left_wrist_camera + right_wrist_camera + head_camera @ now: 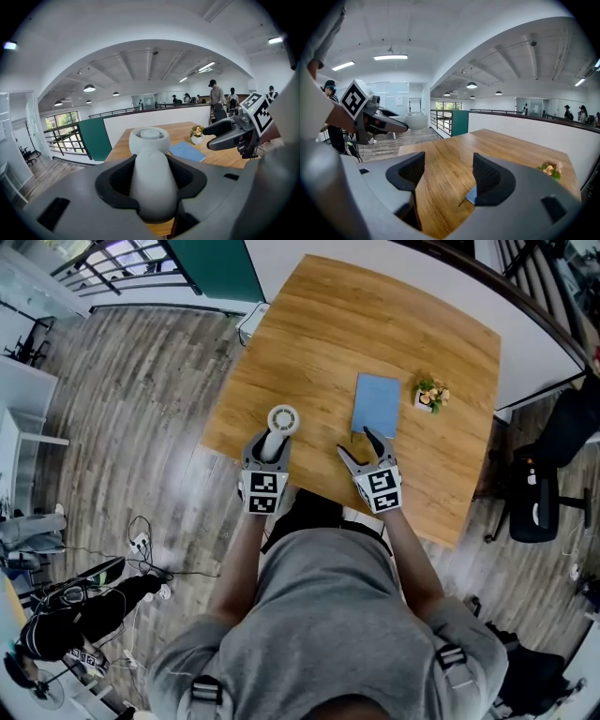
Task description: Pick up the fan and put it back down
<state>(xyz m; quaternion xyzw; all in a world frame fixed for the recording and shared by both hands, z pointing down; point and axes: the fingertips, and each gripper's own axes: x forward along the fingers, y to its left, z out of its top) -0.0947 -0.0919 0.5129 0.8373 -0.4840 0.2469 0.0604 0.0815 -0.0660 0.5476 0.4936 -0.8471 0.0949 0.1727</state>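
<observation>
Wood-grain table (309, 334) on grey plank flooring, in an open hall with railings and ceiling lamps.

Fan position:
- At the table's near-left edge: white fan (279, 427), with the round head pointing away from the person and the tapered body toward the person.
- Clamped at the tapered body by the left gripper (272, 444). Pads pressed on both sides, jaws partly apart to the width of the body.
- Same in the left gripper view: fan (152, 168) filling the gap of the left gripper (152, 183), head projecting past the jaw tips, wood visible beneath the base.
- Contact between base and tabletop: not determinable.

Second tool:
- Just to the right of the fan and apart from it: right gripper (357, 444), jaws spread wide, nothing held.
- In the right gripper view: right gripper (449, 174) with only bare tabletop between the pads, and one corner of the blue notebook (473, 194) beside the right-hand jaw.

Other items:
- Flat on the table beyond the right gripper: blue notebook (377, 404), its near corner close to the jaw tips.
- Just beside the notebook's far right corner: small white pot (422, 401), upright, containing pale flowers (433, 390) with green leaves.
- Off the table's right edge: black office chair (536, 493).
</observation>
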